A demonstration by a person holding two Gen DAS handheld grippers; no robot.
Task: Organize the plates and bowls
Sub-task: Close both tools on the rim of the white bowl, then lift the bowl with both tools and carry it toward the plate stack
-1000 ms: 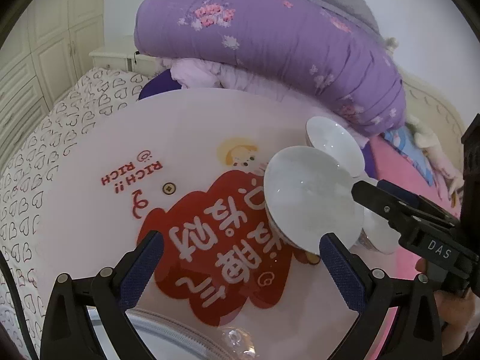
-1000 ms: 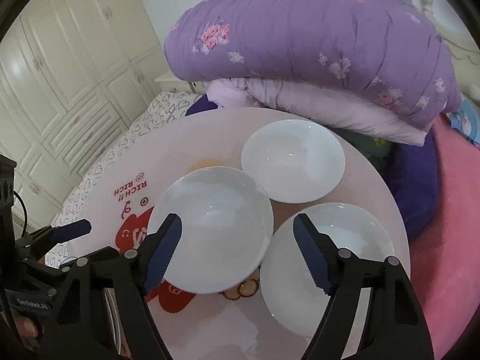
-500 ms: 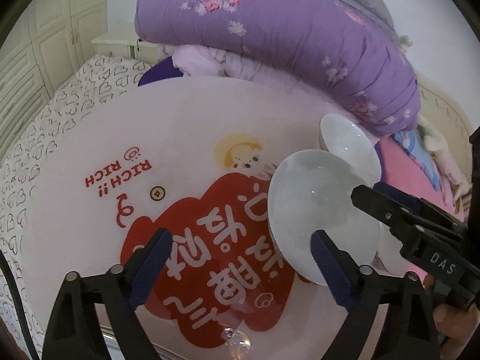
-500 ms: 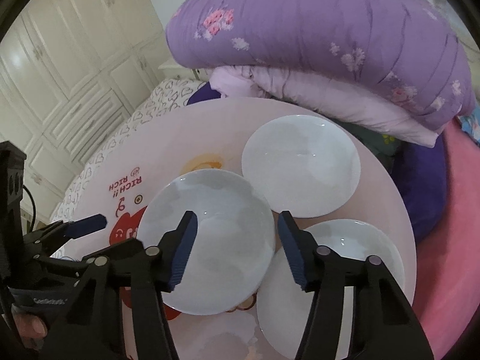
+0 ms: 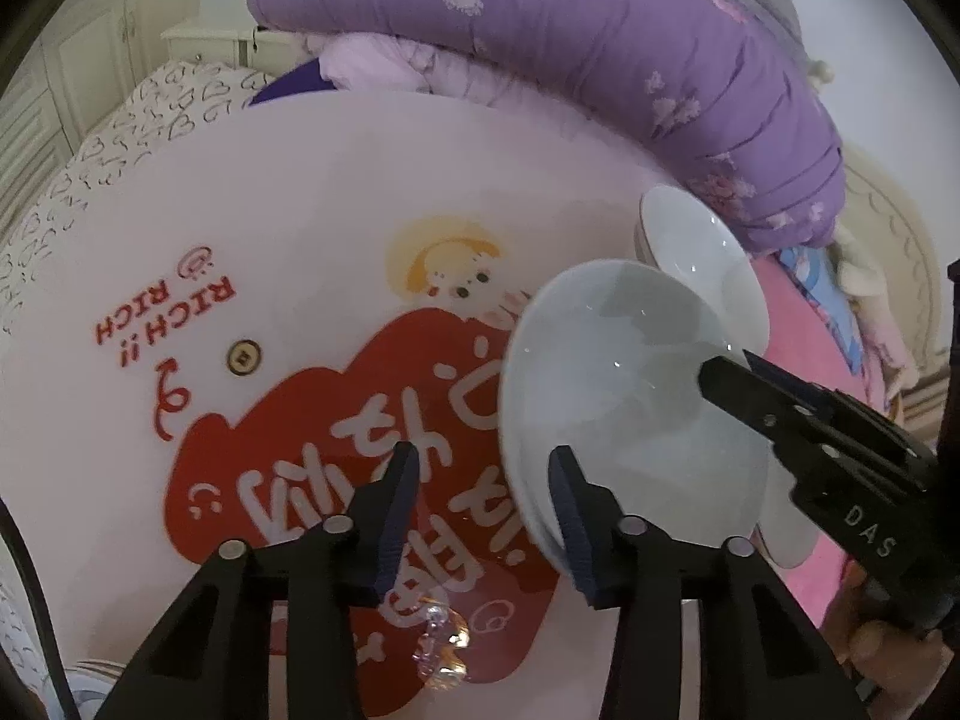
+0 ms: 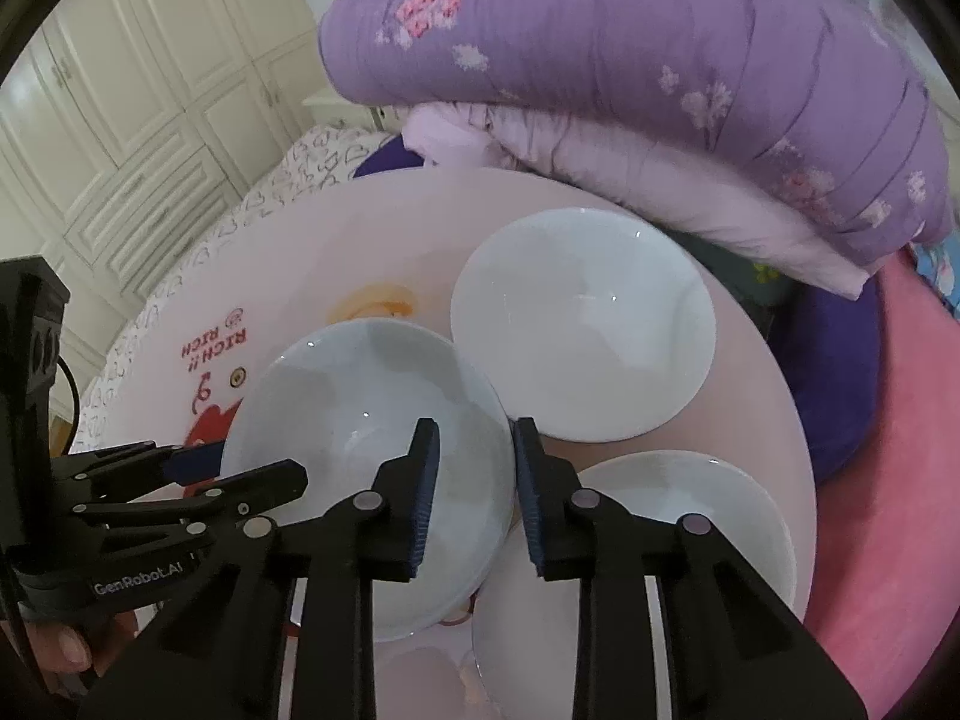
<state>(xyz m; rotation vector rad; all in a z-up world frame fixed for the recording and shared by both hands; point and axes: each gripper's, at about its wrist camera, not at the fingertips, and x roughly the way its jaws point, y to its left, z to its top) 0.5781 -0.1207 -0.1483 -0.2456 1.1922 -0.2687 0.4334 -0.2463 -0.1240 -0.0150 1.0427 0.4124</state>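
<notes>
You've got both grippers down on the same white bowl (image 6: 366, 468), the one nearest you on the round pink bench (image 5: 312, 192). Your left gripper (image 5: 483, 483) comes at its left rim: the jaws are closing, one blue pad inside the bowl's near wall, the other outside over the red cartoon print (image 5: 336, 480), with the rim running between them. Whether the pads press yet, I cannot tell from your own camera; seen from the right wrist, the two black fingers straddle that rim closely, one above and one below.

Your right gripper (image 6: 471, 474) sits on the opposite rim, jaws closing and now narrow. The left pad is over the bowl's inside, the right pad just outside its edge, with the rim in the gap. Contact is not clear here either.

Just beyond, a second white bowl (image 6: 582, 324) sits upright, its edge touching or nearly touching the one you're working. A white plate (image 6: 690, 516) lies to the right, partly under your right finger, its rim tucked beside the near bowl.

Behind the bench lies a folded purple quilt (image 6: 630, 60) on paler bedding, with cream wardrobe doors (image 6: 150, 60) off to the left.
</notes>
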